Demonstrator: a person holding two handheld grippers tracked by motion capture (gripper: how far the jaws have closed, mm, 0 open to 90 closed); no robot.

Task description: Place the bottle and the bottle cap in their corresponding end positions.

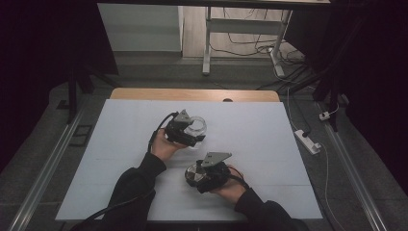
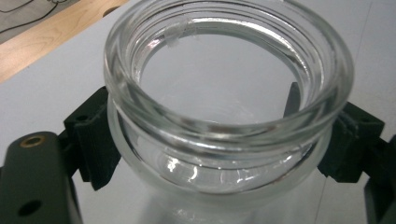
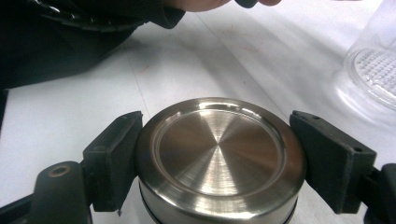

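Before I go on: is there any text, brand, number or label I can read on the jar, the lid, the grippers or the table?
None: no readable text in any view.
Clear glass jar with threaded neck, held by the left gripper: bare glass, no label.
Round brushed steel lid, held by the right gripper: plain top, no stamp or engraving.
White table sheet: unmarked.
White power strip on the floor: too small to tell.
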